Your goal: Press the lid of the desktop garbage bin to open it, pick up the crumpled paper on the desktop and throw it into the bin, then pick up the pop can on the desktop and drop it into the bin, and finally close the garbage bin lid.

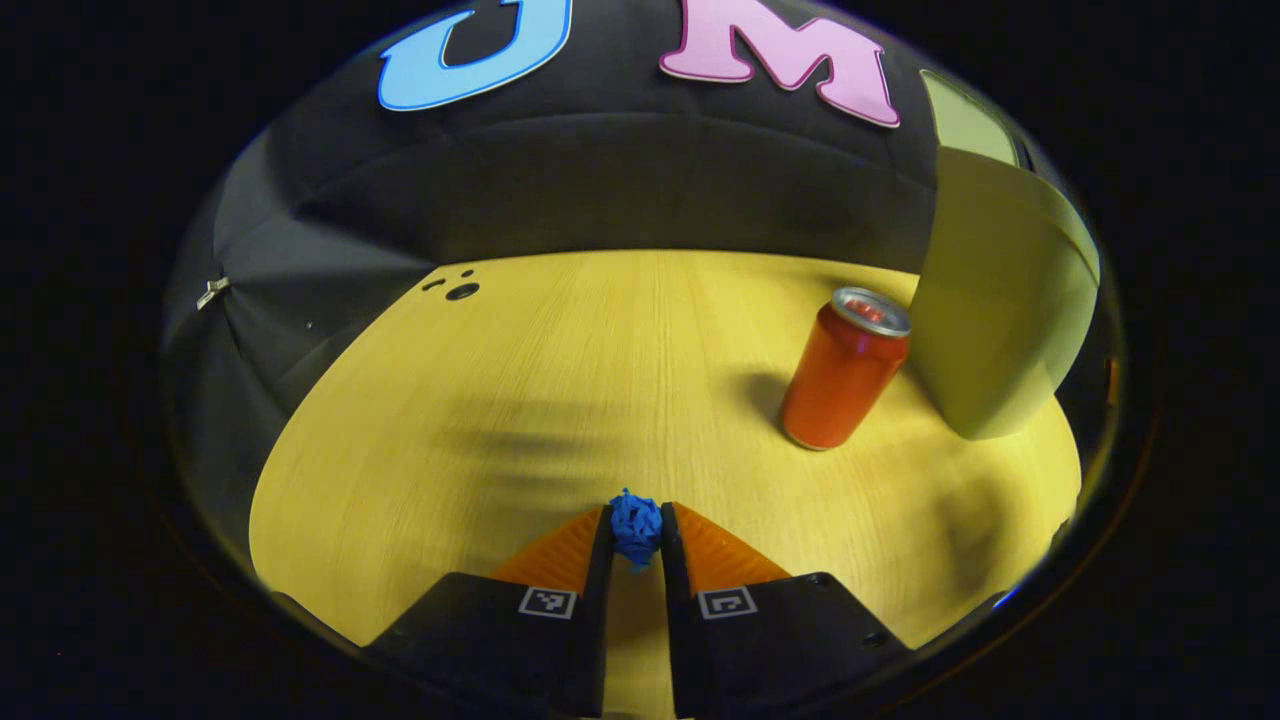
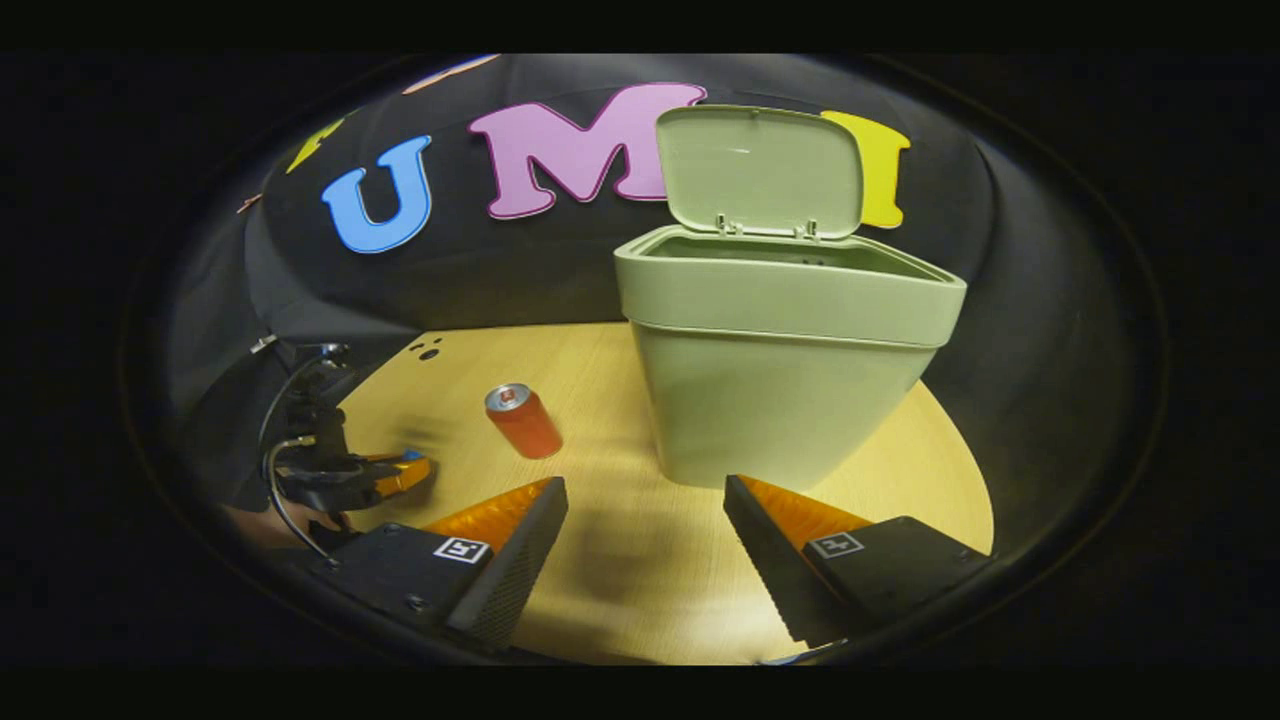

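In the left gripper view I am seeing my left gripper point(image 1: 636, 535) with its fingers point(image 1: 600, 560) drawn close together, both pressing on the crumpled paper point(image 1: 636, 527), a small blue wad that is sitting between the tips. The paper is showing just above the pale wooden bench point(image 1: 560, 400); whether it is touching the surface or is lifted clear I cannot tell. Ahead and to the right the pop can point(image 1: 843, 370) is standing upright on the bench, red-orange with a silver top, leaning only through the lens curve. Just beside it, further right, the green wall of the garbage bin point(image 1: 1000, 300) is rising at the edge of the view, apart from the can by a narrow gap.

In the right gripper view my right gripper point(image 2: 645, 520) is hanging over the bench point(image 2: 620, 580) with its fingers point(image 2: 520, 560) spread wide and nothing between them. The garbage bin point(image 2: 780, 390) is standing straight ahead, near the fingertips, and its lid point(image 2: 760, 170) is standing open, tipped up and back on its hinge, so the rim is showing. The pop can point(image 2: 523, 420) is standing to the left of the bin, well apart from it here. Farther left, low over the bench, the left gripper point(image 2: 405, 472) is showing with its cables, and a speck of blue is showing at its tips.
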